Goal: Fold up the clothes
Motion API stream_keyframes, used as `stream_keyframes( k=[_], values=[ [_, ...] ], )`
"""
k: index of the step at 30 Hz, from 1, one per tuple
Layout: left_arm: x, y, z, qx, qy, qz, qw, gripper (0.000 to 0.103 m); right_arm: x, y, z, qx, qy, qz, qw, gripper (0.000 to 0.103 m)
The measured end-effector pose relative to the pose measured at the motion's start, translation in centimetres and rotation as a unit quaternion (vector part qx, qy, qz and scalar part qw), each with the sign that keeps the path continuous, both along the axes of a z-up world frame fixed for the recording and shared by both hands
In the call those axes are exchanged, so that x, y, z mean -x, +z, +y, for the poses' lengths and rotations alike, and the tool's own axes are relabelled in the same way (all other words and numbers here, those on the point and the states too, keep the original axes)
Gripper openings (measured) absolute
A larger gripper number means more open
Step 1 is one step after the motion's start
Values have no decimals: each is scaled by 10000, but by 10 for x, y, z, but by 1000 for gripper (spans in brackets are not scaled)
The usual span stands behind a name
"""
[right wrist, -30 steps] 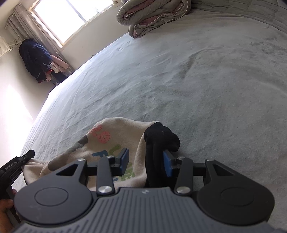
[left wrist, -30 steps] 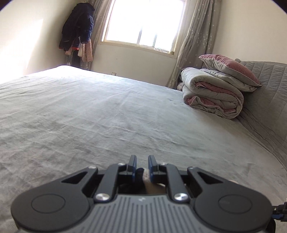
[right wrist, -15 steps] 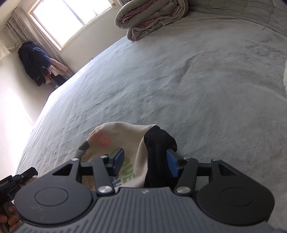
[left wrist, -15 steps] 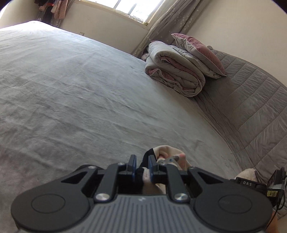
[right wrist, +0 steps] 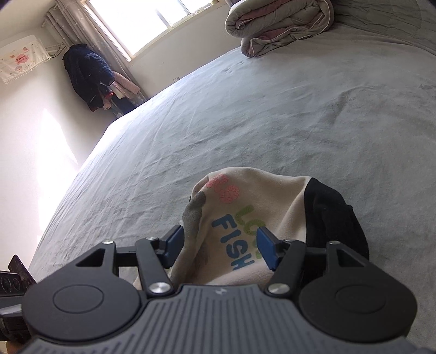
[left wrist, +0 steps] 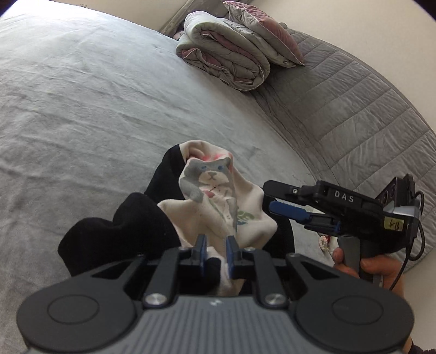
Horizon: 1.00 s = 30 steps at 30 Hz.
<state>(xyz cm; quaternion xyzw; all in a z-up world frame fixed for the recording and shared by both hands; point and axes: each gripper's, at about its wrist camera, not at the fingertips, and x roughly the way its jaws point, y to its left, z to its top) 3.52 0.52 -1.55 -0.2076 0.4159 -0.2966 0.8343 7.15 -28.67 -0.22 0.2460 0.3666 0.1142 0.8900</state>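
Note:
A cream sweatshirt (left wrist: 218,201) with black sleeves (left wrist: 128,231) and a cat print lies bunched on the grey bed (left wrist: 81,109). My left gripper (left wrist: 215,245) is shut on a fold of its cream and black cloth. My right gripper (right wrist: 220,242) is open, its blue pads either side of the cream cloth (right wrist: 253,207) printed "FISH", with a black sleeve (right wrist: 332,217) to its right. The right gripper also shows in the left wrist view (left wrist: 278,200), at the garment's right edge.
A rolled grey and pink duvet (left wrist: 226,65) with a pillow (left wrist: 264,32) sits at the head of the bed by the quilted headboard (left wrist: 354,109). Dark clothes (right wrist: 87,76) hang in the corner beside the window (right wrist: 147,24).
My left gripper has swung right and tilted down, so the sweatshirt and the right gripper now fill its view. The right gripper has opened wider and the cream cloth now sits between its pads.

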Motion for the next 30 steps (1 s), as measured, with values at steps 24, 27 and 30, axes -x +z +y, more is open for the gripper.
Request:
stream_keyframes(
  k=[24,27,30],
  values=[
    [6,18,31,335,72,-137,9993,96,-14,-35,43,328,479,418,9974,14],
    [-2,18,36,280,322,-74,9991,97,-7,-35,39,390,549,382,9970,11],
    [-11,13,38,258,523,6,9983,97,2,-36,30,373,602,381,9968,7]
  ],
)
